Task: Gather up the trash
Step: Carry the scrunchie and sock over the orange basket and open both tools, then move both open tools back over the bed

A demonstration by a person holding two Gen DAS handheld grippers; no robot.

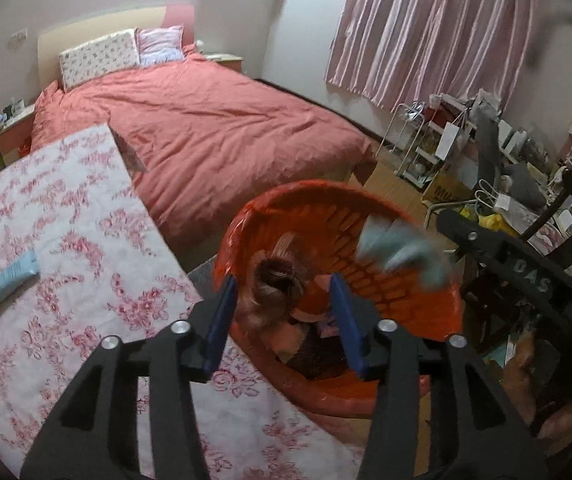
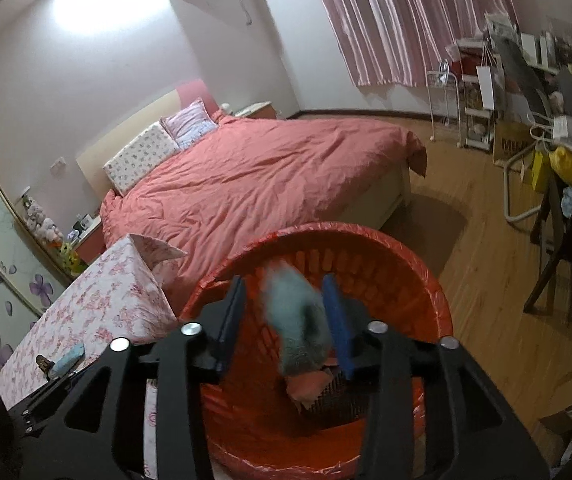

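Note:
An orange-red slatted trash basket (image 1: 438, 312) (image 2: 414, 264) stands beside the floral-cloth table (image 1: 65, 240). My left gripper (image 1: 283, 312) is open above the basket's near rim; a blurred brownish piece (image 1: 275, 280) is between its blue fingers, falling into the basket. My right gripper (image 2: 286, 316) is open over the basket, and a blurred pale teal piece (image 2: 298, 312) (image 1: 402, 252) drops between its fingers. Other scraps (image 2: 310, 388) lie at the basket's bottom. A light blue tube (image 1: 5, 284) (image 2: 67, 358) lies on the table.
A bed with a coral duvet (image 1: 205, 132) lies behind the table and basket. Pink curtains (image 1: 426, 28), wire shelves and cluttered furniture (image 1: 486, 152) fill the right side. Wooden floor (image 2: 486, 280) lies to the right of the basket. The right gripper's body (image 1: 526, 276) shows beside the basket.

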